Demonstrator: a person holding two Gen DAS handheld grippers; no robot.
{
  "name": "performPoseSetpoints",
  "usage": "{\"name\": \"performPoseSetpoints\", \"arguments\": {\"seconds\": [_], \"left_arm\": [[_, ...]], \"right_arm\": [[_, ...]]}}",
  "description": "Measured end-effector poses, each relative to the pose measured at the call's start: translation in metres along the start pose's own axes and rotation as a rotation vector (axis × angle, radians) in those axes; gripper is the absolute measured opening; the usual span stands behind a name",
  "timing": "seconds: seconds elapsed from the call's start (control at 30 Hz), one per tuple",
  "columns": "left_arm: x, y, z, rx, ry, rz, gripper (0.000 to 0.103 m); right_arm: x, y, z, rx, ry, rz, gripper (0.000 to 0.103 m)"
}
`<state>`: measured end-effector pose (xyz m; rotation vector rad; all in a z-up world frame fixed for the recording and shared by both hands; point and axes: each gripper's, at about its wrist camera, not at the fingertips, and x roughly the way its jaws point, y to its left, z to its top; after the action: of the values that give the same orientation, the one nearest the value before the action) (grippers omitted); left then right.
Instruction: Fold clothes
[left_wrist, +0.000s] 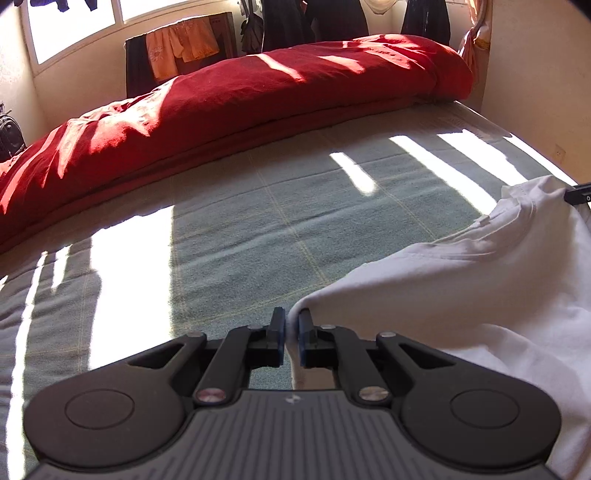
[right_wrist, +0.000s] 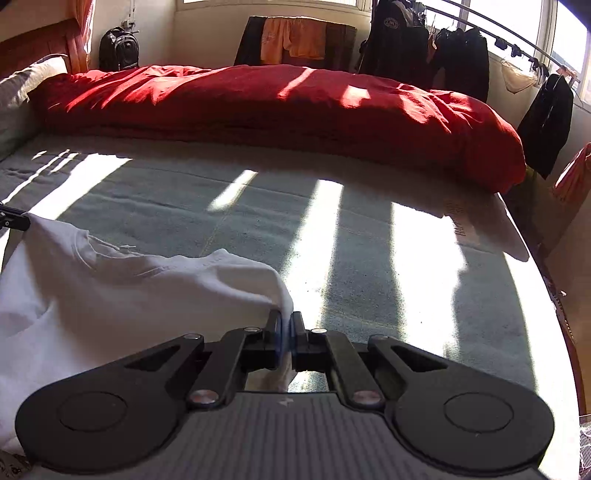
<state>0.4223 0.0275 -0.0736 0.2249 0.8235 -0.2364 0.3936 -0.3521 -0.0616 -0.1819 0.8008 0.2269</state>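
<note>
— Shirt (left_wrist: 461, 280): white, one only, lifted off the bed (left_wrist: 258, 221) near its front edge and strung between the two grippers. Where does each hold it?

— Left gripper (left_wrist: 291, 328) is clenched on one end of the cloth, which rises in a thin fold between its blue pads (left_wrist: 281, 332). Right gripper (right_wrist: 286, 326) is clenched on the other end the same way. From the left wrist view the shirt runs off to the right; from the right wrist view (right_wrist: 110, 280) it runs off to the left.

— How are the tools posed?

— Both point forward and downward over the bed. Each shows up at the edge of the other's view as a small black tip touching the shirt.

— Is the collar visible?

— A ribbed neckline shows along the shirt's upper edge, sagging between the two grips. The rest hangs down toward the cameras.

— What is around it?

— Grey-green sheet, bare ahead of the shirt and crossed by bright sun stripes. Beyond that, one red duvet (right_wrist: 277, 107) bunched along the far side. A pillow (right_wrist: 22, 85) lies at its left end in the right wrist view.

— And past the bed?

— One dark backpack (right_wrist: 119, 48) against the wall, orange cloth (right_wrist: 291, 37) draped over a rack, and several dark garments (right_wrist: 461, 55) hanging on a rail by the windows. Nothing lies on the sheet between shirt and duvet.
</note>
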Motion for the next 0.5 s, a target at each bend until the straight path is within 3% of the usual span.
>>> {"name": "performPoseSetpoints", "arguments": {"seconds": [0.3, 0.5], "left_arm": [[0.028, 0.024, 0.045, -0.039, -0.073, 0.105, 0.005], [0.061, 0.038, 0.040, -0.072, -0.036, 0.126, 0.005]], "right_arm": [[0.047, 0.004, 0.057, -0.021, -0.077, -0.104, 0.005], [0.091, 0.013, 0.076, 0.010, -0.065, -0.101, 0.005]]}}
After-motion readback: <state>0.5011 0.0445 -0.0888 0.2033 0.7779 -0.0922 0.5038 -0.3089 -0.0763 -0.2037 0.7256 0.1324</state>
